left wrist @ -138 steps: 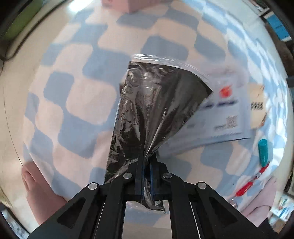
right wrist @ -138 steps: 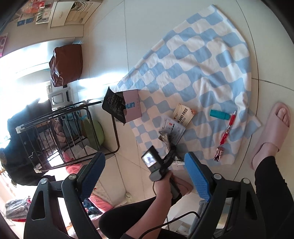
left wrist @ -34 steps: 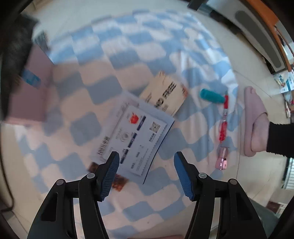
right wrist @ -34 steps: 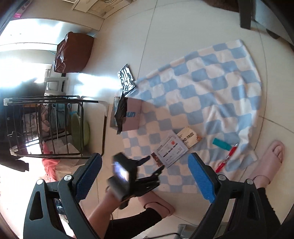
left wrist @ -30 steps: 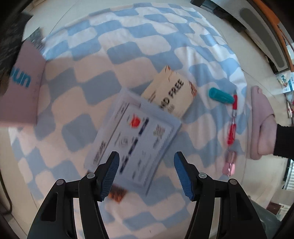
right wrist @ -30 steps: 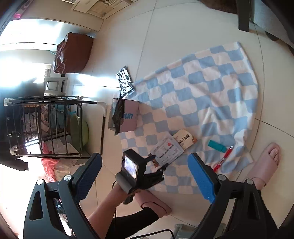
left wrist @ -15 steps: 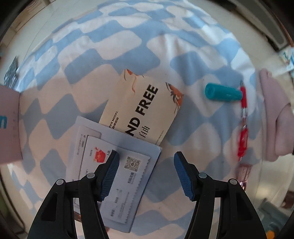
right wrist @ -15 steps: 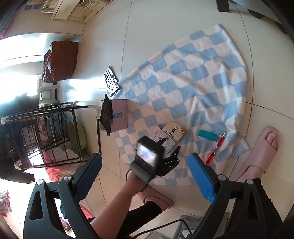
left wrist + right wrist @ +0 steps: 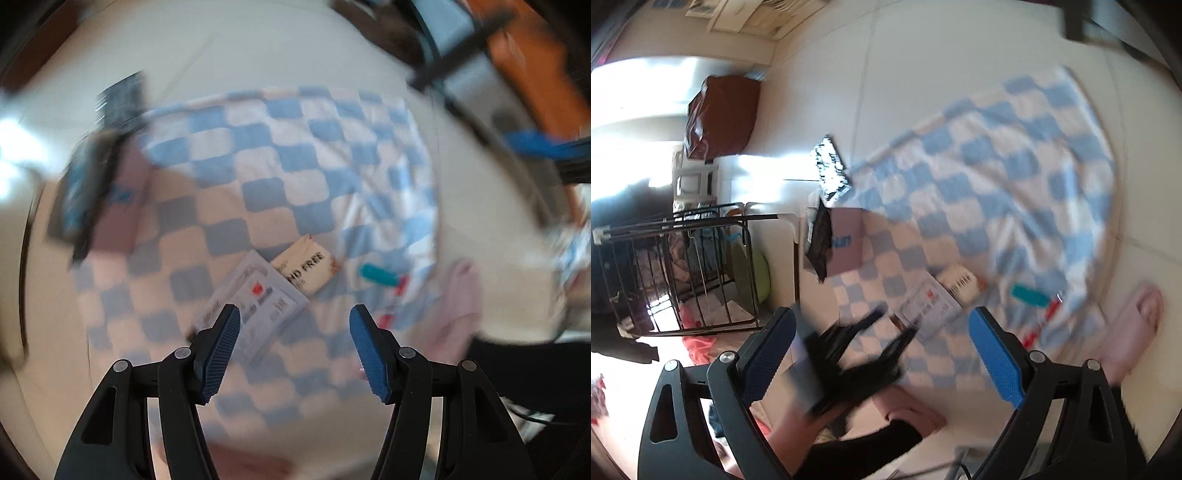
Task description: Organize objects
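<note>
- A blue-and-white checkered cloth point(image 9: 288, 177) lies spread on a pale tiled floor point(image 9: 923, 55), and the things being sorted sit near one of its edges.
- A pale printed leaflet point(image 9: 255, 299) lies flat on the cloth; a tan packet point(image 9: 304, 267) with dark lettering overlaps one of its corners.
- Just beside the packet lies a small teal cylinder point(image 9: 376, 275), and next to that a red pen point(image 9: 393, 301), both on the cloth near its edge.
- At the opposite side of the cloth stands a pink cardboard box point(image 9: 846, 242) with blue lettering, a dark crinkled bag point(image 9: 820, 236) hanging out of its open side.
- A dark patterned pouch point(image 9: 831, 166) lies on the bare floor just past the box.
- The left gripper point(image 9: 293, 350) hangs above the leaflet with its blue-padded jaws spread apart and nothing between them. The picture is blurred by motion.
- The right gripper point(image 9: 882, 354) is higher up, jaws wide apart and empty, looking down on the left gripper and the hand point(image 9: 798, 424) holding it.
- A person's foot in a pink slipper point(image 9: 1134, 332) rests on the floor beside the pen end of the cloth.
- A black wire rack point(image 9: 683, 269) and a brown bag point(image 9: 720, 114) stand well away from the cloth.
</note>
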A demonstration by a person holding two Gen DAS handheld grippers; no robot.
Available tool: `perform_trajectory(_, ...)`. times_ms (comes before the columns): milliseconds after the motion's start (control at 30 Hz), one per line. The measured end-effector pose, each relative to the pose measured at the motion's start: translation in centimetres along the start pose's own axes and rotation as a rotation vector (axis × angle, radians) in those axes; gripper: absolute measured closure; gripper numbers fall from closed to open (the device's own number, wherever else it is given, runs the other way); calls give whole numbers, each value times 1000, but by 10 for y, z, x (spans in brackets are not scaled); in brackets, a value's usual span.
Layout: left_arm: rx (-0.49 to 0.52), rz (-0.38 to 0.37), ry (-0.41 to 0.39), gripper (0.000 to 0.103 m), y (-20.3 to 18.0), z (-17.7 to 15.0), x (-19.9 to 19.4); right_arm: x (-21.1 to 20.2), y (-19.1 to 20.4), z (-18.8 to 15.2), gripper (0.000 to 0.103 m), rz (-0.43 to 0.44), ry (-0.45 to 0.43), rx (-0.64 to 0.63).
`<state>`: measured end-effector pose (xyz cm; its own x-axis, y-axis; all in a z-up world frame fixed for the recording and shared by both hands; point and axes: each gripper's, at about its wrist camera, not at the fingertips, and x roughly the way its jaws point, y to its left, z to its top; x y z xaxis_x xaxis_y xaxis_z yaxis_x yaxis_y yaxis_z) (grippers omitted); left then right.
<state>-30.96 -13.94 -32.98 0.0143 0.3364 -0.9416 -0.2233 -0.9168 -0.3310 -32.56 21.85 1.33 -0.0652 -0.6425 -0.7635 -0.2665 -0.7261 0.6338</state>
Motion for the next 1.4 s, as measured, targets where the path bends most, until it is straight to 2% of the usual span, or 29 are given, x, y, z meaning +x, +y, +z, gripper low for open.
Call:
perform_trajectory(100,-211,-184,-113,37,39,-21,-69,52,26,34,8,77,68,-41)
perform_trajectory(167,-356,-250,-261,35,82,-51,-118,95,47,62,8,120,93,-74)
perform_trajectory(200,-437,-267,-314,35,106,-63,-135,116,56,74,8,136,95,-87)
perform_trajectory(233,-535,-296,-333,35,125,-74,-141,138,66,87,8,149,103,-103)
perform_trajectory(300,-731,-447,-431,35,163,-94,-157,187,83,114,8,142,113,-127)
perform_trajectory(333,-791,-459,-489,35,181,-104,-166,218,90,131,8,115,126,-128)
perform_trajectory(400,-867,-339,-543,34,206,-121,-184,259,96,152,8,54,155,-97)
perform_trajectory(433,-909,-329,-583,34,219,-131,-191,282,100,163,8,7,186,-84)
perform_trajectory(500,-986,-384,-614,34,240,-144,-195,319,112,183,8,-134,235,-92)
perform_trajectory(567,-1019,-428,-632,34,255,-152,-198,347,133,198,8,-272,243,-138)
perform_trajectory(633,-1016,-412,-644,34,258,-157,-194,369,155,210,8,-350,229,-190)
perform_trajectory(667,-1012,-413,-635,34,248,-149,-182,377,162,213,8,-375,228,-206)
perform_trajectory(767,-1040,-481,-597,34,251,-146,-170,407,181,217,8,-452,215,-242)
perform_trajectory(867,-1066,-517,-574,34,259,-138,-164,435,188,211,8,-535,198,-266)
perform_trajectory(1067,-1103,-543,-566,34,280,-150,-176,468,183,203,8,-660,144,-251)
perform_trajectory(1233,-1113,-532,-565,34,288,-155,-185,491,173,196,8,-738,152,-293)
perform_trajectory(1400,-1131,-552,-571,34,291,-158,-193,493,169,199,16,-757,170,-319)
